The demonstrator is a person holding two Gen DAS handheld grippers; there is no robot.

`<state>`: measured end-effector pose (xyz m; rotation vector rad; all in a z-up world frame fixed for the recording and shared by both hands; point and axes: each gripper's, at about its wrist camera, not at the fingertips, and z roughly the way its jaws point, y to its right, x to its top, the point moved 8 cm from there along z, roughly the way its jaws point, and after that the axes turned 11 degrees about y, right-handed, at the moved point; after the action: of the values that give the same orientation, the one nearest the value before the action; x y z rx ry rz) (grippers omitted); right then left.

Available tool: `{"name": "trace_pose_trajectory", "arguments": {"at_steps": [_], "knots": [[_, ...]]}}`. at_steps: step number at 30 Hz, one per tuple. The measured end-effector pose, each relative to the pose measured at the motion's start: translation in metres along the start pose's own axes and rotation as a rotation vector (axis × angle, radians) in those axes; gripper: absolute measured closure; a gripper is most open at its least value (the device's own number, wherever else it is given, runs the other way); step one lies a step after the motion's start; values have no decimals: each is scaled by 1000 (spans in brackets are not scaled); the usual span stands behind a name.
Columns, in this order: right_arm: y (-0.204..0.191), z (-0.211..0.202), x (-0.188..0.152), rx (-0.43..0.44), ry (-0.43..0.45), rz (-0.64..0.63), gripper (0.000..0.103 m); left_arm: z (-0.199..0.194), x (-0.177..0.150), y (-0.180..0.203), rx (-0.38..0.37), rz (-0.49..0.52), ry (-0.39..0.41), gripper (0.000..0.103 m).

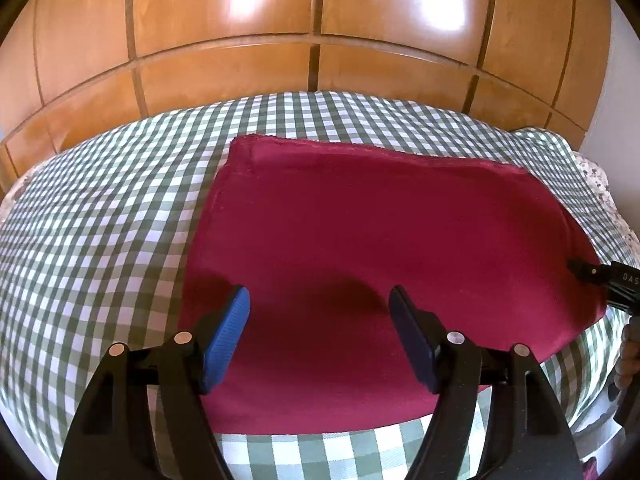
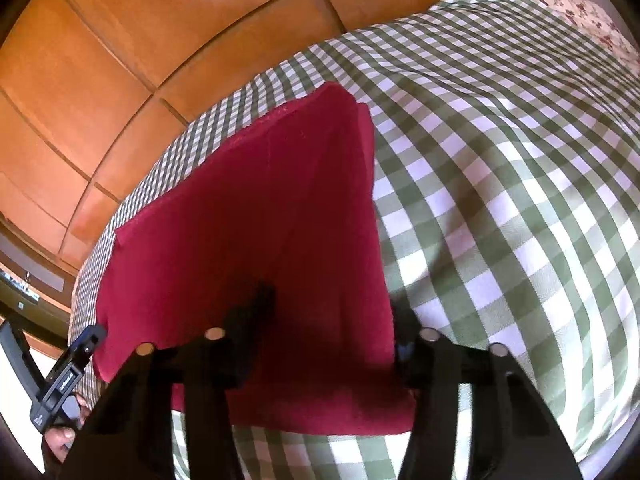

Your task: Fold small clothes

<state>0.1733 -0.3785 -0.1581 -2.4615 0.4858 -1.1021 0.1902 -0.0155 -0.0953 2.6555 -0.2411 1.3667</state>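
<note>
Both wrist views look steeply down, close over one red cloth (image 1: pixel 380 232).

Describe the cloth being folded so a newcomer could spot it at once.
Start from the wooden wardrobe; in front of it lies a green-and-white checked bedspread. On that lies the dark red cloth, spread flat: the only plain, single-coloured fabric there.

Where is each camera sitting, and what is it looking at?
Left wrist view: sits on the left tongs, looking down along them at the red cloth on the checked cover, wooden doors behind; the other tongs poke in at the right edge.
Right wrist view: sits on the right tongs, looking down at the cloth's near right edge, which lies between them; a hand shows bottom left.
Both views share the red cloth, checked cover and wooden doors.
</note>
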Motion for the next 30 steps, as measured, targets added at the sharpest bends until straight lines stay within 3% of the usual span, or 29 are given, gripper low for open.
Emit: {"name": "trace_pose_trajectory", "arguments": {"at_steps": [3,9,13,19,23,30], "knots": [[-3,-1,-1,4,-9,-14,63,-1,0,2,-6,1,0,32],[1,3,-3,19,-39,31,59,0,-1,5,-18,4,-1,32],[-3,-1,-1,20,-38,27,67,4,-4,4,-25,-3,-18,32],[-26,-14,12,51,-14,-8,71,11,-10,2,-52,-31,-50,32],[-62,-21,19,98,4,-66,73,10,-7,-2,-145,-122,-70,32],[-156,-11,10,214,-8,-220,79,-3,10,-7,-407,-337,-79,32]]}}
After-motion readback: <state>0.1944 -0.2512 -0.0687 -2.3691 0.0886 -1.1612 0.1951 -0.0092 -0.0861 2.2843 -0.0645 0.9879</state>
